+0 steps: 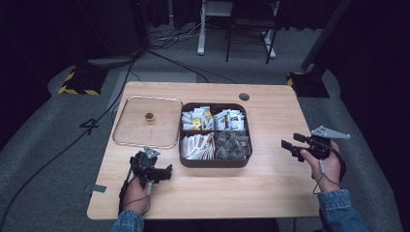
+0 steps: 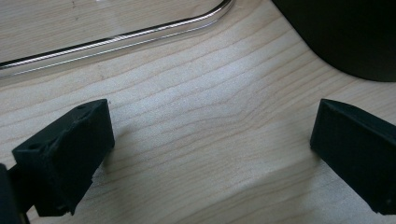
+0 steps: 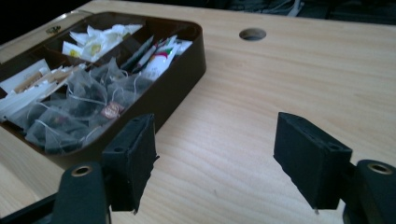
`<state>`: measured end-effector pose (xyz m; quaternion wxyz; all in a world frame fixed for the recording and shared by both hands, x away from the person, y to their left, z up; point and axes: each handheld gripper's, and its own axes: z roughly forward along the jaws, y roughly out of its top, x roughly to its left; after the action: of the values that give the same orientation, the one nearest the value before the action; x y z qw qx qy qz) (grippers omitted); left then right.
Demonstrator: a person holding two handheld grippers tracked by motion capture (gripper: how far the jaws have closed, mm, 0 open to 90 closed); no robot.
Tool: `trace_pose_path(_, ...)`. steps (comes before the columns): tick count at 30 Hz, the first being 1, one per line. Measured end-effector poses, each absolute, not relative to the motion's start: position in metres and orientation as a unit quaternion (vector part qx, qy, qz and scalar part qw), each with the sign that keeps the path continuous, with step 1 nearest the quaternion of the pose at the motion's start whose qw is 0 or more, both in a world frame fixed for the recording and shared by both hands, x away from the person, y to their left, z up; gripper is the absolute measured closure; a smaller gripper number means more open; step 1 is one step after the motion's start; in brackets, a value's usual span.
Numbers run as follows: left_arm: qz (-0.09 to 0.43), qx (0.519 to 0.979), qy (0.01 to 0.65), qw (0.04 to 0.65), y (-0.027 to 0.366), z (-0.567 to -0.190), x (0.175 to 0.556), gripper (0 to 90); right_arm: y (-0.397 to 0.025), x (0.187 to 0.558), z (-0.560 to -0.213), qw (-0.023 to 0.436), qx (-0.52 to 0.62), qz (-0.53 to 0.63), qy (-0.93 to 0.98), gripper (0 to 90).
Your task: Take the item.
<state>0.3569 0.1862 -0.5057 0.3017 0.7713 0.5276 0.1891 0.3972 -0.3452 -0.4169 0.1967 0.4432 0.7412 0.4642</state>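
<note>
Grippers both gape wide and empty: your left gripper (image 1: 167, 172) sits just left of the tea box (image 1: 214, 162), your right gripper (image 1: 288, 143) well right of it.

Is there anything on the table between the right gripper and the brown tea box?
Nothing visible. Bare wood lies between the right gripper, whose jaws stand open, and the brown tea box.
</note>
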Motion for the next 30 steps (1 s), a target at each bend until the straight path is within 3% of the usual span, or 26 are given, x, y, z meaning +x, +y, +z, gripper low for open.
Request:
trace_pose_path(18, 0.188, 0.772, 0.528, 0.3, 0.186, -0.506, 0.356, 0.0, -0.316, 0.416, -0.395, 0.213, 0.402, 0.469, 0.757, 32.1)
trace_pose_path(30, 0.188, 0.771, 0.527, 0.303, 0.186, -0.506, 0.354, 0.0, -0.286, 0.461, -0.384, 0.203, 0.377, 0.464, 0.775, 32.1)
